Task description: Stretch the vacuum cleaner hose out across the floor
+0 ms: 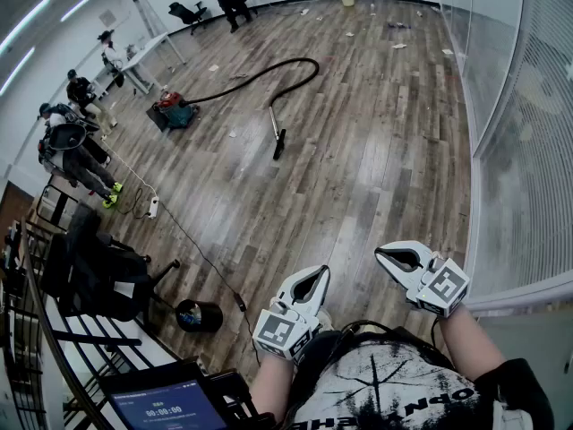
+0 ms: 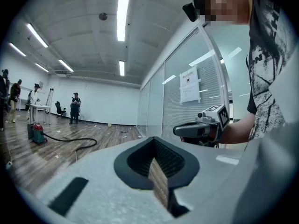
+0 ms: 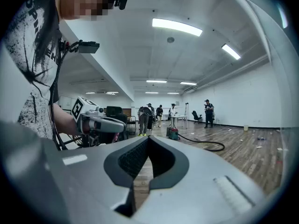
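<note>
Jaws pressed together on both, nothing in either: left gripper (image 1: 320,272) and right gripper (image 1: 380,254) sit side by side close to my chest. The vacuum cleaner hose (image 1: 269,73) lies in a curve on the wood floor (image 1: 376,150), well apart from me. It runs from the red canister (image 1: 175,110) to the nozzle (image 1: 279,141).

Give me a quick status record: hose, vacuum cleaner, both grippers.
hose: black, curved in a loop on the wooden floor, not stretched out
vacuum cleaner: far off, hose attached
floor nozzle: resting on the floor at the hose's free end
left gripper: jaws together, empty, well short of the hose
right gripper: jaws together, empty, well short of the hose
</note>
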`<state>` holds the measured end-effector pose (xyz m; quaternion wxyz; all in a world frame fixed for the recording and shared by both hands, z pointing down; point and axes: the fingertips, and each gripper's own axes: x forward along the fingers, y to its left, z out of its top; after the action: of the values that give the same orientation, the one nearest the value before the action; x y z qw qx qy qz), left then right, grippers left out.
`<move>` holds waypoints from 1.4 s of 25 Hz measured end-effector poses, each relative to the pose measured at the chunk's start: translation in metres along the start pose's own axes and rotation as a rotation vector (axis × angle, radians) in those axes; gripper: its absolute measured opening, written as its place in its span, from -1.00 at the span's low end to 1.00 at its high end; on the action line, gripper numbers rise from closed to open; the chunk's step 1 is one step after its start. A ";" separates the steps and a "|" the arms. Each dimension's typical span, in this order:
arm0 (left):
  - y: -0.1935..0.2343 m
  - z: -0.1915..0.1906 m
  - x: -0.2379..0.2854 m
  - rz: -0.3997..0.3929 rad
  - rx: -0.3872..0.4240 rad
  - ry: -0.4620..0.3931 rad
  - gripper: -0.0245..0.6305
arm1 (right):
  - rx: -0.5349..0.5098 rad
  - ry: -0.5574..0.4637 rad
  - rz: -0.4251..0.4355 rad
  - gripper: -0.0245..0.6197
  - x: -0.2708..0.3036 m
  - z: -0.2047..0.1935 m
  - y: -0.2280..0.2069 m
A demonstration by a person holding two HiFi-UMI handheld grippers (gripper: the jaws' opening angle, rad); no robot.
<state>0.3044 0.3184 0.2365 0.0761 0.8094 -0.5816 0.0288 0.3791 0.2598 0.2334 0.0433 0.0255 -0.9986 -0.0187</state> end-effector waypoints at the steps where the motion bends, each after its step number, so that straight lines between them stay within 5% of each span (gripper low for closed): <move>1: 0.000 0.000 0.000 0.002 -0.001 0.000 -0.92 | 0.015 0.005 -0.005 -0.91 0.000 0.000 0.000; 10: -0.004 -0.001 0.005 -0.012 -0.001 0.001 -0.92 | 0.005 0.007 -0.010 -0.91 -0.005 -0.003 0.001; 16: -0.009 -0.004 0.010 -0.025 0.000 0.004 -0.92 | 0.144 -0.030 -0.009 -0.91 -0.006 0.012 0.001; 35: 0.010 -0.005 0.014 -0.006 -0.012 0.022 -0.92 | 0.073 -0.062 0.026 -0.91 0.015 -0.006 -0.008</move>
<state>0.2995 0.3028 0.2444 0.0875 0.8103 -0.5785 0.0338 0.3653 0.2507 0.2405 0.0118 0.0134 -0.9997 0.0175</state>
